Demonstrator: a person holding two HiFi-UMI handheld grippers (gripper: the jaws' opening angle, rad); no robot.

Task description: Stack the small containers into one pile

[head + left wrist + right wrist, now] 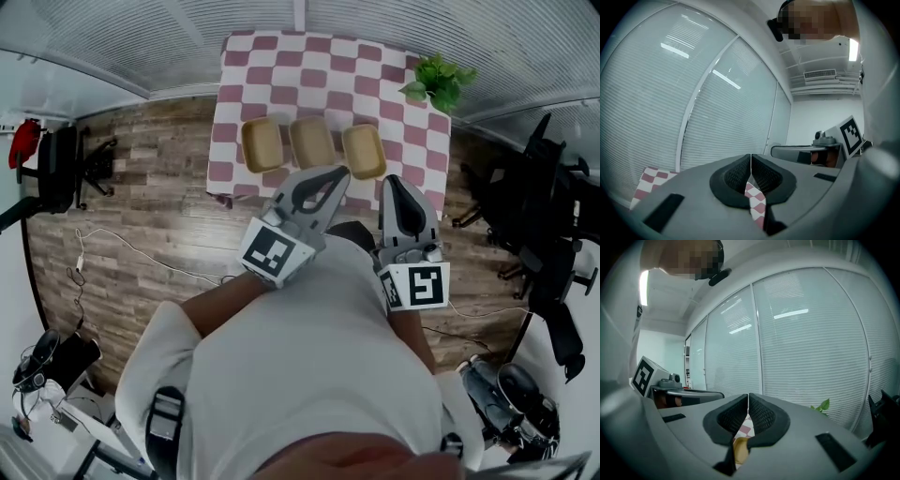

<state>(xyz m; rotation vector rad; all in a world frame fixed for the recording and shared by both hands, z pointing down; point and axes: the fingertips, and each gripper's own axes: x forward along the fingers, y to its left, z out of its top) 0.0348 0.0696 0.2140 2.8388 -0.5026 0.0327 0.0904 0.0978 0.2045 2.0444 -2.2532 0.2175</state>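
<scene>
Three small tan containers lie in a row on the checked table (328,66): the left container (262,143), the middle container (312,141) and the right container (364,150). My left gripper (333,176) is held up in front of the table's near edge, its jaws shut with nothing between them. My right gripper (394,183) hangs beside it, just below the right container, also shut and empty. In the left gripper view the closed left gripper (750,161) shows checked cloth (757,206) below. Under the closed right gripper (748,401) a sliver of the tan container (740,449) shows.
A potted green plant (439,82) stands at the table's far right corner. Black office chairs (539,202) stand at the right and another chair (61,169) at the left. Cables (122,248) run over the wooden floor. Window blinds line the far wall.
</scene>
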